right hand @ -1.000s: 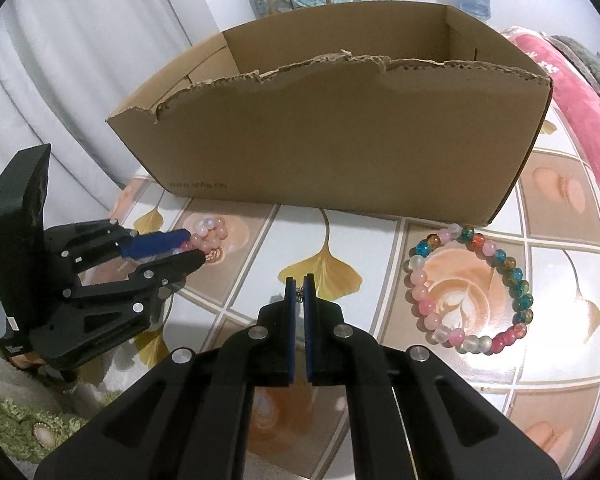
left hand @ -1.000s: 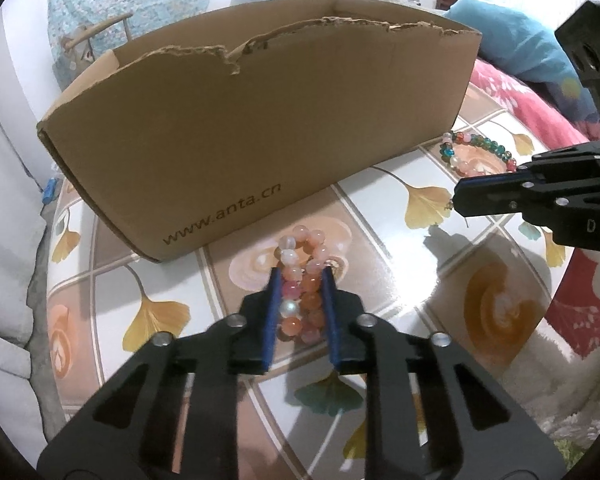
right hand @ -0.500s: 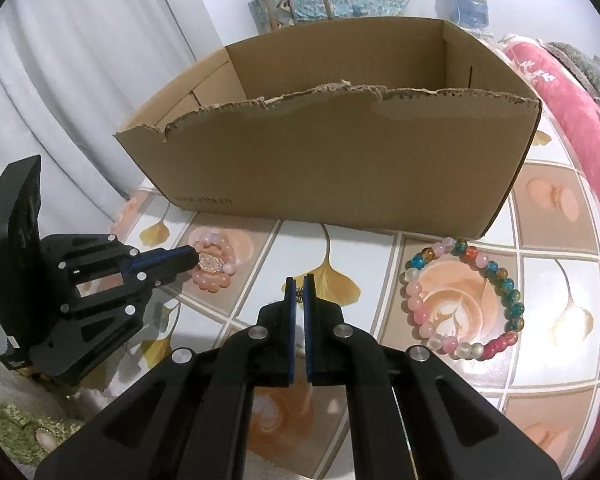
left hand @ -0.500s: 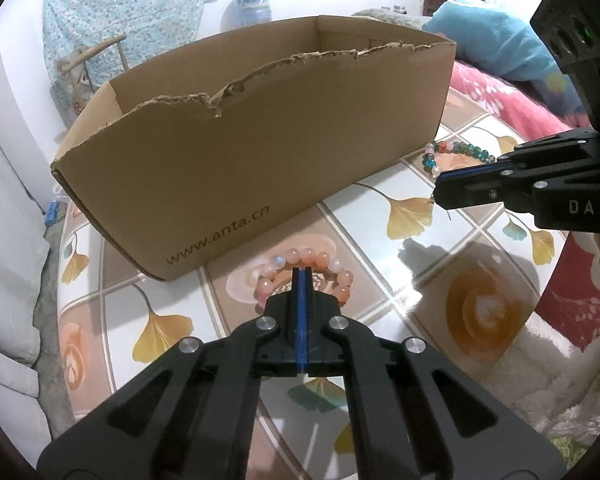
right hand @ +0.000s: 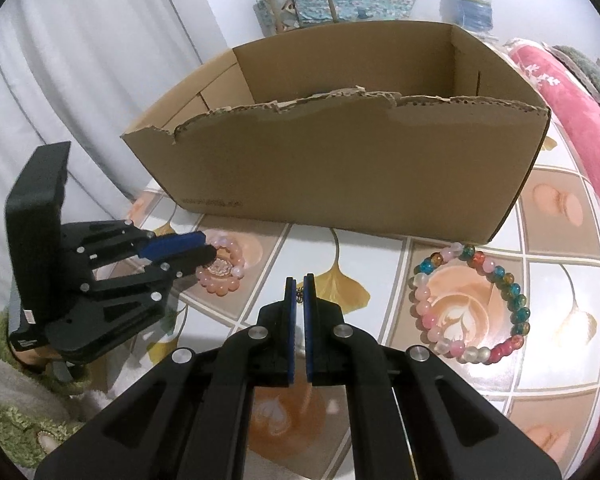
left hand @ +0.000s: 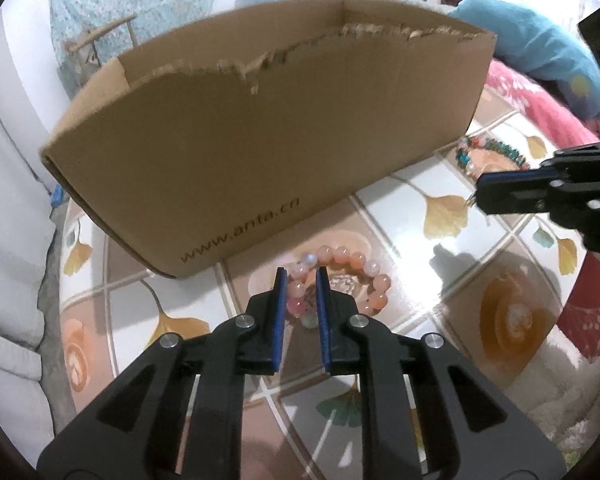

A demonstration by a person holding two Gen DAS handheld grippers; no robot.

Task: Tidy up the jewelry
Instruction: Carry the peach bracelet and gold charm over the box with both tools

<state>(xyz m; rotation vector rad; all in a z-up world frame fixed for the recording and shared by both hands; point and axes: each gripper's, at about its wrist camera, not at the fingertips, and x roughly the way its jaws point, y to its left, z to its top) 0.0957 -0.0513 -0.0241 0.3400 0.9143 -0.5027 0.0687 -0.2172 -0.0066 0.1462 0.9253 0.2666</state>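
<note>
Straddling the peach bracelet (left hand: 342, 280) on the surface (left hand: 400, 216), the left tool (left hand: 301, 278) has just been opening (beads between its parted pads); the right tool (right hand: 299, 280) is closed on a small chain (right hand: 300, 293).

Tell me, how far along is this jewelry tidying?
Little looks done: what shows of the cardboard box holds no jewelry. In hand: the left gripper, jaws just reopened, straddles the pink bead bracelet, which lies on the table; the right gripper is shut on a small chain. Left: both bracelets, including the multicolored bracelet.
</note>
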